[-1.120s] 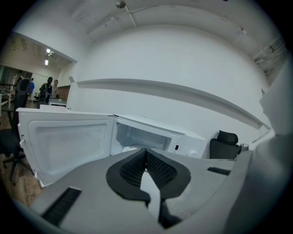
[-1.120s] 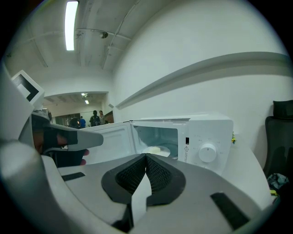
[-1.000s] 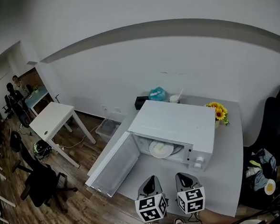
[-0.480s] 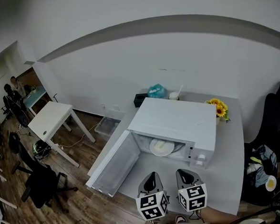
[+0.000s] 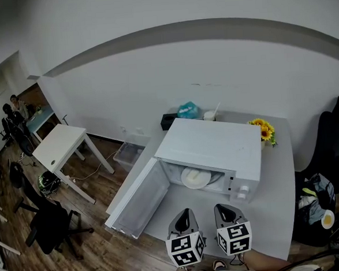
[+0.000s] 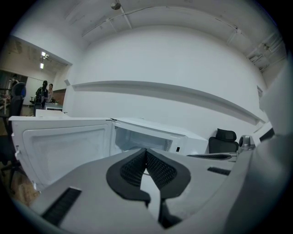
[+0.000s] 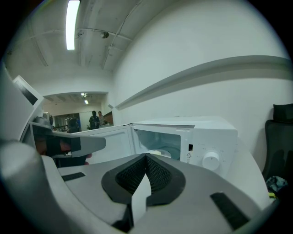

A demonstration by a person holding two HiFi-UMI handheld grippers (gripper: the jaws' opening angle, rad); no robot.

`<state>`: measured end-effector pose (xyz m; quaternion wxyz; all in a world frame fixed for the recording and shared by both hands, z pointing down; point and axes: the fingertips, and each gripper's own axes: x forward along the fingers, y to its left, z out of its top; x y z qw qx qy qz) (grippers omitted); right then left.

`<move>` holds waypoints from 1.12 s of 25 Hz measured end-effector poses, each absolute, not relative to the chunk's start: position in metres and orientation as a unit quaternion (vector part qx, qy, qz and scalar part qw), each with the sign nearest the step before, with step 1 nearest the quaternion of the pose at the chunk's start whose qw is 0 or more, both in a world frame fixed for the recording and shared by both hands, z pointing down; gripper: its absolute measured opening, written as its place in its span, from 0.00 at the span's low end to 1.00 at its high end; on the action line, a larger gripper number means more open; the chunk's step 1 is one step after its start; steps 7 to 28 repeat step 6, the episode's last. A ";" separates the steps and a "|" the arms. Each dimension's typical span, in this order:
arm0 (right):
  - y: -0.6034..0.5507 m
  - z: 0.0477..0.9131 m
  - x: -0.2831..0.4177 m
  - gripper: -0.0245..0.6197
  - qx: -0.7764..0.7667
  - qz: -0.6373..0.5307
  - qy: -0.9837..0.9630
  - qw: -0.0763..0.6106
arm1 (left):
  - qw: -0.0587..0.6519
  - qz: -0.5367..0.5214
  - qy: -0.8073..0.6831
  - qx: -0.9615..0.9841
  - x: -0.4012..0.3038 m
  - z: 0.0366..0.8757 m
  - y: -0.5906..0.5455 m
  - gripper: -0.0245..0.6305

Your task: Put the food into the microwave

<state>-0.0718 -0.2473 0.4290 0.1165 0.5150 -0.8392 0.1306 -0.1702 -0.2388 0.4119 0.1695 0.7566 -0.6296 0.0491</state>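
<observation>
White wall behind, wood floor off to the left with a small white desk (image 5: 57,147) and a black office chair (image 5: 48,221); all the action is on the grey table (image 5: 279,211) in the middle.

Going left to right: the microwave door (image 5: 140,200) hangs wide open, swung out over the table's left edge; the left gripper (image 5: 184,213) hovers low in front of it, near the person, tongs pinched together with nothing between the pads; then the microwave (image 5: 211,146) itself, and the plate of food (image 5: 194,178) looks like it's already sitting inside on the turntable; the right gripper (image 5: 224,208) is just beside the left one, tongs also closed up and empty, pointing at the opening; further right there's a little bunch of sunflowers (image 5: 264,132) by the microwave's back corner.

So my read: the putting-in part is basically done, both grippers are clear of the oven; what's left, if anything, is shutting the door. That'd probably mean the left gripper going round to the door's outer face and pushing it across until it latches; keep the right one out of the swing path.
</observation>
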 end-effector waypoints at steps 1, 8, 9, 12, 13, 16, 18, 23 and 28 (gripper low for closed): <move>-0.247 0.429 -0.072 0.06 0.516 0.130 -0.839 0.117 | 0.169 0.049 -0.629 0.757 -0.170 0.412 -0.239 0.04; -0.244 0.429 -0.070 0.06 0.518 0.129 -0.837 0.117 | 0.167 0.047 -0.629 0.758 -0.170 0.412 -0.236 0.04; -0.244 0.429 -0.070 0.06 0.518 0.129 -0.837 0.117 | 0.167 0.047 -0.629 0.758 -0.170 0.412 -0.236 0.04; -0.244 0.429 -0.070 0.06 0.518 0.129 -0.837 0.117 | 0.167 0.047 -0.629 0.758 -0.170 0.412 -0.236 0.04; -0.244 0.429 -0.070 0.06 0.518 0.129 -0.837 0.117 | 0.167 0.047 -0.629 0.758 -0.170 0.412 -0.236 0.04; -0.244 0.429 -0.070 0.06 0.518 0.129 -0.837 0.117 | 0.167 0.047 -0.629 0.758 -0.170 0.412 -0.236 0.04; -0.244 0.429 -0.070 0.06 0.518 0.129 -0.837 0.117 | 0.167 0.047 -0.629 0.758 -0.170 0.412 -0.236 0.04; -0.244 0.429 -0.070 0.06 0.518 0.129 -0.837 0.117 | 0.167 0.047 -0.629 0.758 -0.170 0.412 -0.236 0.04; -0.244 0.429 -0.070 0.06 0.518 0.129 -0.837 0.117 | 0.167 0.047 -0.629 0.758 -0.170 0.412 -0.236 0.04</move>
